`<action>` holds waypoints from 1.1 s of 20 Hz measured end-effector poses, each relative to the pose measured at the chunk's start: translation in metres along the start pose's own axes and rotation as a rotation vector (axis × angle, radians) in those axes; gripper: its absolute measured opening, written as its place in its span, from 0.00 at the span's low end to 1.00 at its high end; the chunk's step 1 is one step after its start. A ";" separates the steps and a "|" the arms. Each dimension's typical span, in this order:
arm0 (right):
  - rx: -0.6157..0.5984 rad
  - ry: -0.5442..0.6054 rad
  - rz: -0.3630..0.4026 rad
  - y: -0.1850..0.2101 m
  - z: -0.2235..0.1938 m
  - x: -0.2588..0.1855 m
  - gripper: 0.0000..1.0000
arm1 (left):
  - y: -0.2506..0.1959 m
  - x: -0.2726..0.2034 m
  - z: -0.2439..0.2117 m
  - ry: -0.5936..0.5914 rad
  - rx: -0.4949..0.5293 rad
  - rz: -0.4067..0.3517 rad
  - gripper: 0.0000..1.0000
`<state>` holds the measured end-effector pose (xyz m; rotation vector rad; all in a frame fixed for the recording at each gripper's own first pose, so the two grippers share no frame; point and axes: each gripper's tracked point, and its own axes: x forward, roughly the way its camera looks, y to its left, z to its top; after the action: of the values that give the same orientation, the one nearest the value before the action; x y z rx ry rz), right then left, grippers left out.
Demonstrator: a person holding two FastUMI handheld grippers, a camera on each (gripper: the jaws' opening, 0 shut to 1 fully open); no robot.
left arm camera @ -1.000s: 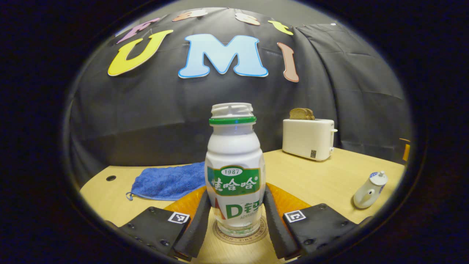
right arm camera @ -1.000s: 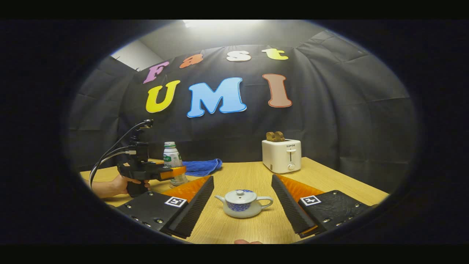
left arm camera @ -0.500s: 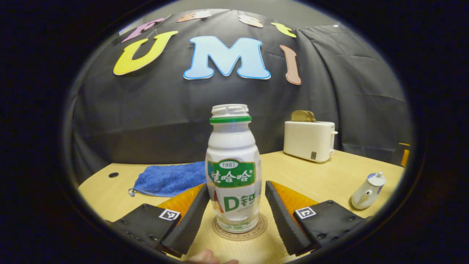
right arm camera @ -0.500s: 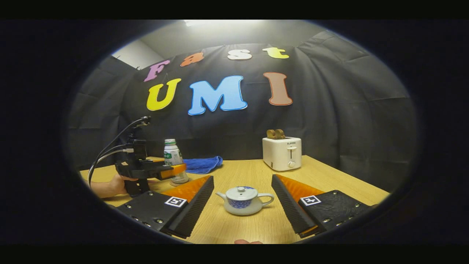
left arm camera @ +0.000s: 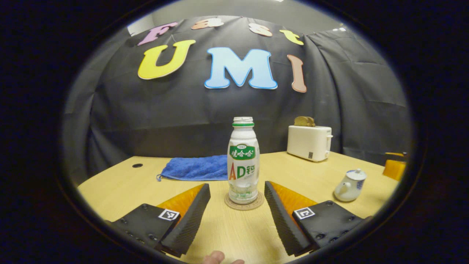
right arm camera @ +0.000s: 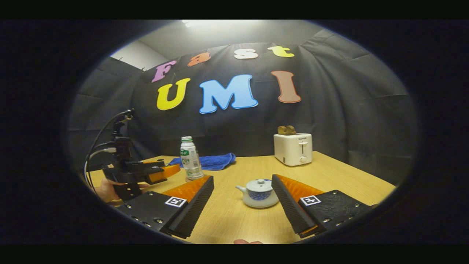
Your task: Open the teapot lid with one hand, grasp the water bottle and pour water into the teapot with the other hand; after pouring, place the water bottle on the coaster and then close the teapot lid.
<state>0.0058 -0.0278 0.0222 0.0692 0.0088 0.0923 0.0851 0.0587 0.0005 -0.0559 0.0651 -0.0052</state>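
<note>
Both fingers of the left gripper have backed off wide from the ribbed plastic water bottle, which stands upright on its round coaster, so placing looks finished. In the right gripper view, the right gripper gapes wide, empty, the squat glazed teapot near its right finger with the lid on, likely ending the task

Left gripper view: low over the table, facing the booth wall, water bottle dead ahead, near. Right gripper view: also low, facing the same wall, teapot close ahead. Shared: bottle, teapot, blue towel, toaster; right gripper view also catches the left hand-held gripper.
</note>
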 end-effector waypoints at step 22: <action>-0.072 0.001 -0.062 0.060 -0.027 0.006 0.95 | -0.011 -0.091 -0.006 -0.085 0.045 0.191 0.99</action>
<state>0.0057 0.0340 -0.0005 -0.0033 0.0082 0.0301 -0.0062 0.0478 0.0015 -0.0045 -0.0151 0.1861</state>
